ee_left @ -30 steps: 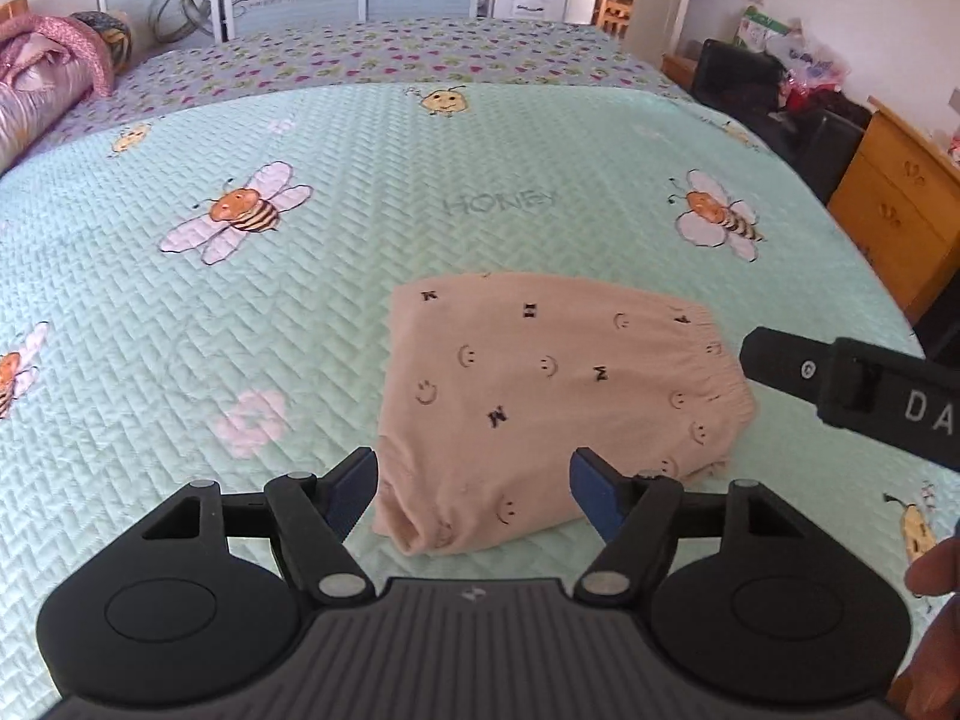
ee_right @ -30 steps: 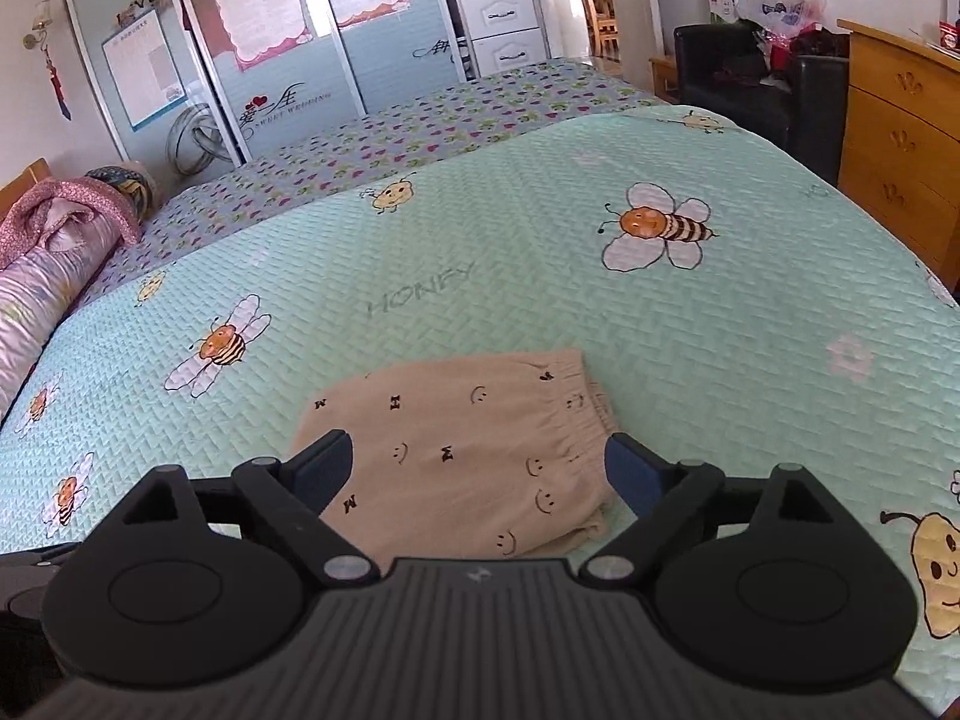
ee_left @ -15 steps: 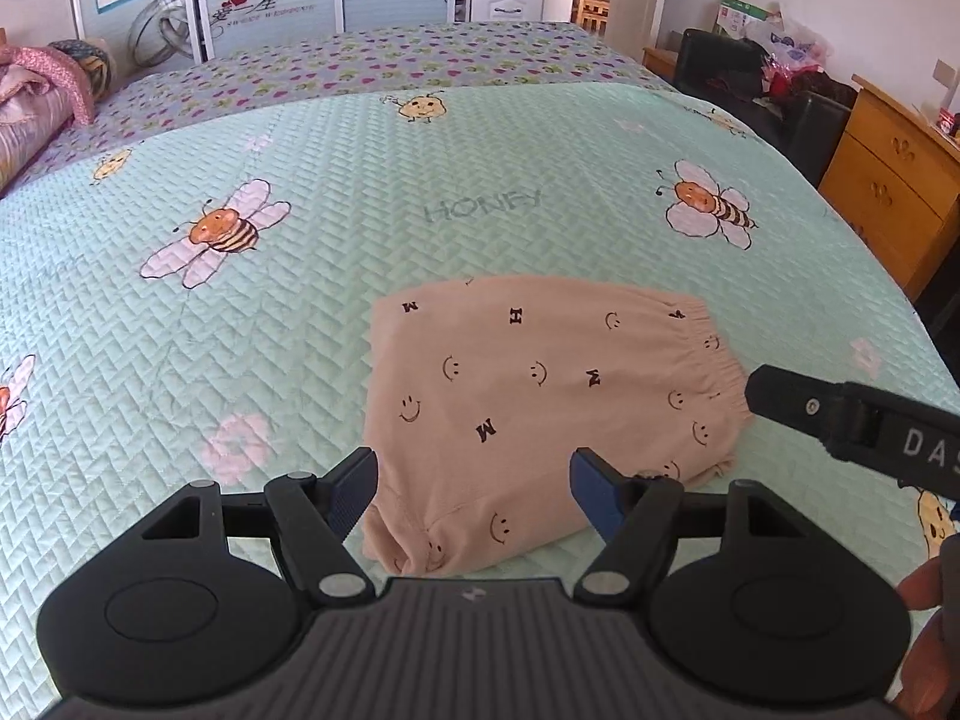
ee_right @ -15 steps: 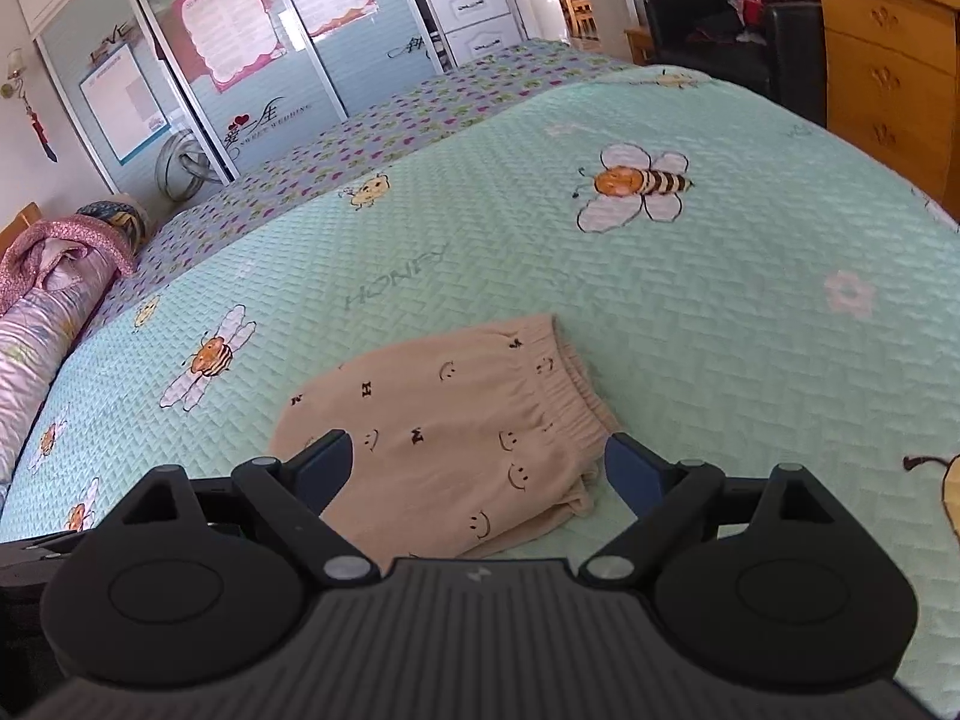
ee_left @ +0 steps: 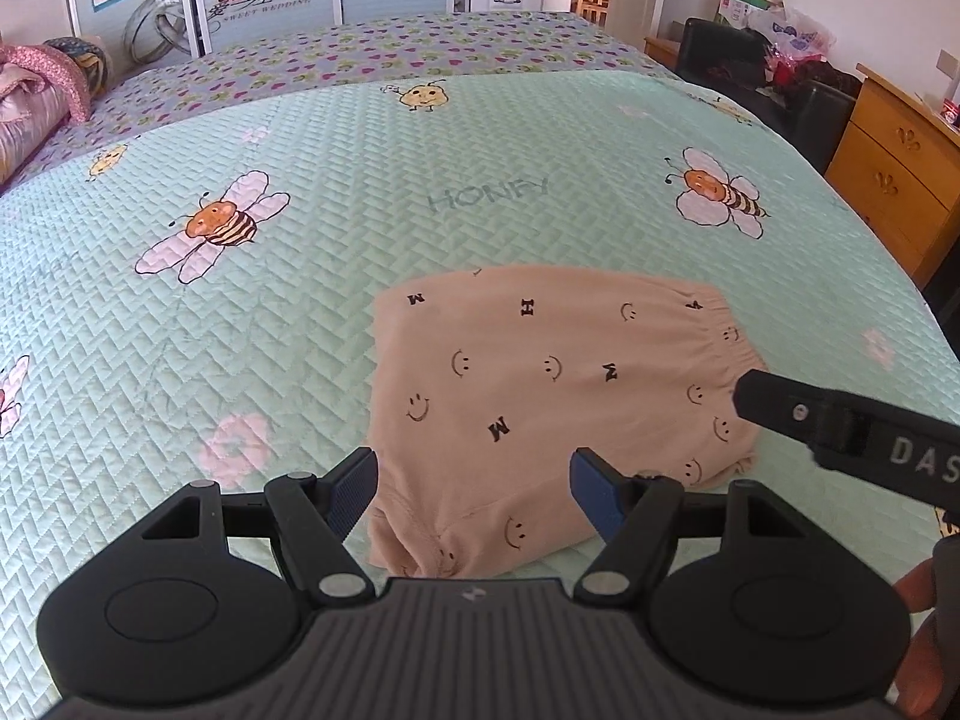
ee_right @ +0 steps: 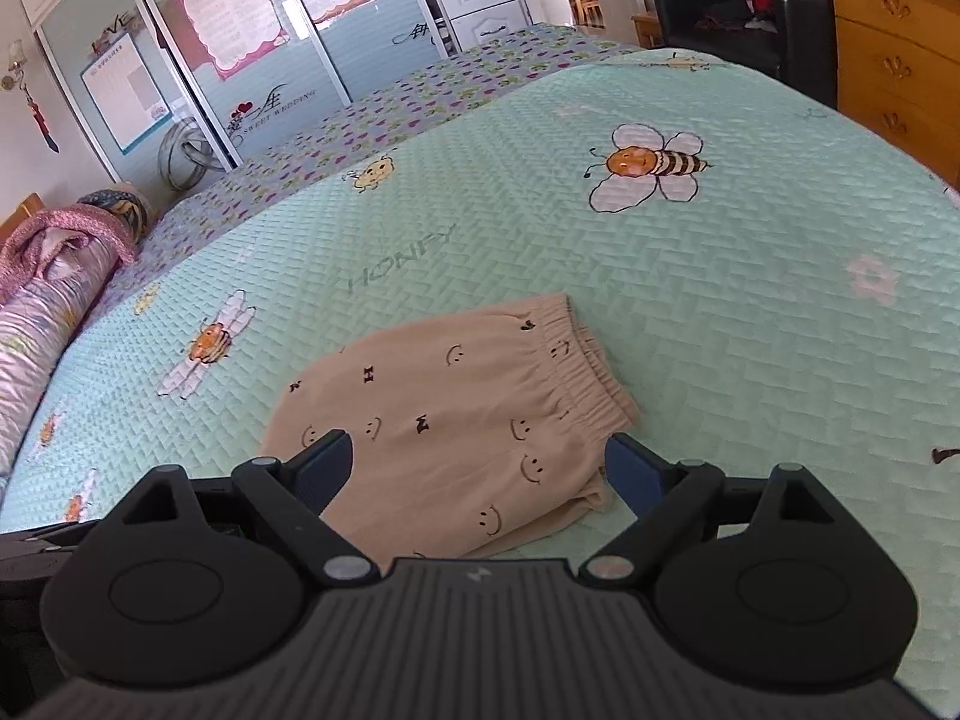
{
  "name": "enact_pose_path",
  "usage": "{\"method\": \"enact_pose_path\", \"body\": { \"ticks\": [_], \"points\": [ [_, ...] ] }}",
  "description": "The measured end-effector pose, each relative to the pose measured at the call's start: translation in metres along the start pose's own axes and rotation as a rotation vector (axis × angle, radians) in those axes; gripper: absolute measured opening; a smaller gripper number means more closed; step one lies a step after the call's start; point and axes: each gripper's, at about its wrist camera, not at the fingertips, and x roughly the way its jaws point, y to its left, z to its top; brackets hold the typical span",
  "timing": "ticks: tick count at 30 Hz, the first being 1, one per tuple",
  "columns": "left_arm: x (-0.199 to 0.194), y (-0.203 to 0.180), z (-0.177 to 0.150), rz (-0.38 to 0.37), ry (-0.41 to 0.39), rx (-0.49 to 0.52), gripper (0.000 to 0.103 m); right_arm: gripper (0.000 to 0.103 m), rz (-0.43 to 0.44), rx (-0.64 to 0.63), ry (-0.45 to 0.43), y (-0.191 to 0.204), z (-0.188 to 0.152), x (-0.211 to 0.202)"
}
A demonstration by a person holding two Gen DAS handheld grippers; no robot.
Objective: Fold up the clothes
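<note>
The left gripper [ee_left: 473,495] hangs with its blue-padded fingers spread wide and nothing between them, and the folded beige shorts [ee_left: 540,396] lie flat just ahead of and under its tips on the mint bee-print quilt [ee_left: 336,192]. The right gripper [ee_right: 477,471] is likewise spread apart and empty, the same shorts [ee_right: 462,420] just ahead of its tips, elastic waistband [ee_right: 576,354] toward its right finger. Farther out, right of both, stands a wooden dresser [ee_right: 894,42].
</note>
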Motion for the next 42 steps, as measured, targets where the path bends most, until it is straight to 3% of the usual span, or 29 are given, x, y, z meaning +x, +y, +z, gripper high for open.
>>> {"method": "enact_pose_path", "body": {
  "ticks": [4, 7, 13, 18, 25, 29, 31, 32, 33, 35, 38, 42],
  "points": [
    [0.009, 0.025, 0.005, -0.030, 0.009, -0.043, 0.073, 0.091, 0.074, 0.105, 0.014, -0.028, -0.003, 0.005],
    [0.027, 0.054, 0.010, -0.069, 0.043, -0.089, 0.073, 0.091, 0.136, 0.256, 0.053, -0.070, -0.008, 0.019],
    [0.082, 0.115, 0.022, -0.191, 0.177, -0.212, 0.073, 0.091, 0.274, 0.524, 0.112, -0.140, -0.021, 0.049],
    [0.122, 0.139, 0.030, -0.374, 0.268, -0.342, 0.073, 0.091, 0.375, 0.634, 0.128, -0.155, -0.022, 0.067],
    [0.156, 0.140, 0.040, -0.553, 0.338, -0.445, 0.074, 0.091, 0.430, 0.642, 0.173, -0.142, -0.009, 0.097],
    [0.167, 0.131, 0.047, -0.599, 0.362, -0.471, 0.074, 0.079, 0.444, 0.621, 0.196, -0.136, -0.001, 0.114],
    [0.170, 0.125, 0.049, -0.619, 0.363, -0.476, 0.074, 0.068, 0.449, 0.622, 0.203, -0.135, 0.001, 0.120],
    [0.170, 0.122, 0.049, -0.620, 0.357, -0.474, 0.070, 0.054, 0.447, 0.629, 0.212, -0.135, 0.000, 0.123],
    [0.169, 0.120, 0.048, -0.616, 0.348, -0.469, 0.066, 0.041, 0.443, 0.638, 0.220, -0.135, -0.002, 0.126],
    [0.167, 0.120, 0.045, -0.593, 0.337, -0.463, 0.038, 0.029, 0.445, 0.651, 0.217, -0.136, -0.006, 0.126],
    [0.162, 0.124, 0.040, -0.589, 0.322, -0.473, 0.029, 0.025, 0.453, 0.660, 0.197, -0.135, -0.011, 0.121],
    [0.154, 0.122, 0.041, -0.596, 0.302, -0.469, 0.025, 0.022, 0.443, 0.622, 0.157, -0.130, -0.010, 0.106]
  ]
}}
